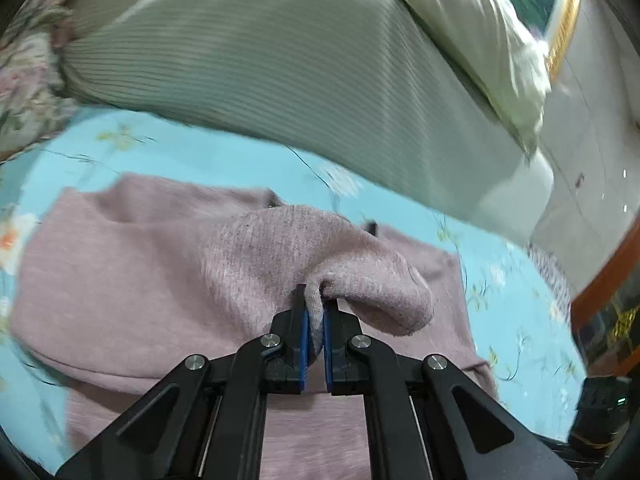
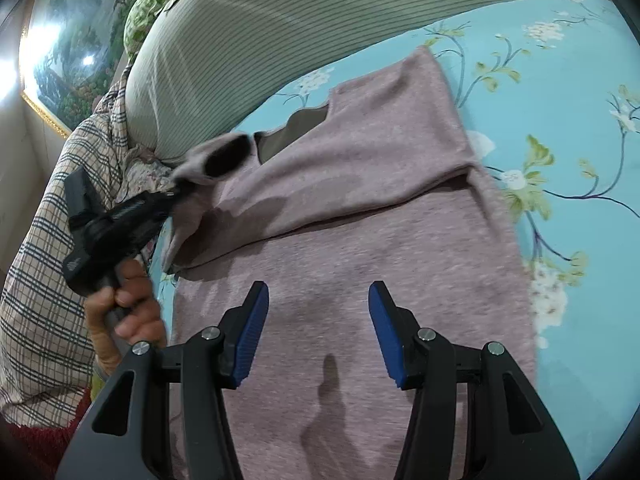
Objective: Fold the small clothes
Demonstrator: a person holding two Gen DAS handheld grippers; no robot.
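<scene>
Right gripper (image 2: 318, 332): nearest in the right wrist view, jaws spread wide with nothing between the blue ribbed pads (image 2: 250, 334); it hangs over the lower body of the garment, and its shadow falls on the cloth just ahead.
Left gripper (image 1: 315, 320): jaws pinched together on a fold of pink knit at the sleeve's end; the blue pads (image 1: 305, 344) press the fabric from both sides.
Left hand (image 2: 128, 304): in the right wrist view it wraps the handle of the left gripper at the left side of the garment; the tool's tips meet the sleeve cuff.
Sleeve (image 1: 352, 276): raised off the body of the garment, its cuff drooping to the right of the clamped pads; from the right wrist view the cuff opening shows as a dark oval.
Pink knit sweater (image 2: 360, 240): lies flat on the bed, the other sleeve folded across its chest, neckline toward the pillow.
Bedsheet (image 2: 560, 100): turquoise with a white-blossom and green-leaf print, under and around the sweater.
Ribbed grey pillow (image 1: 260, 68): beyond the sweater's neckline, lying on the sheet.
Plaid cloth (image 2: 44, 248): bunched at the left of the bed, beside the pillow.
Framed landscape painting (image 2: 76, 48): farthest off, gold-edged, behind the pillow.
</scene>
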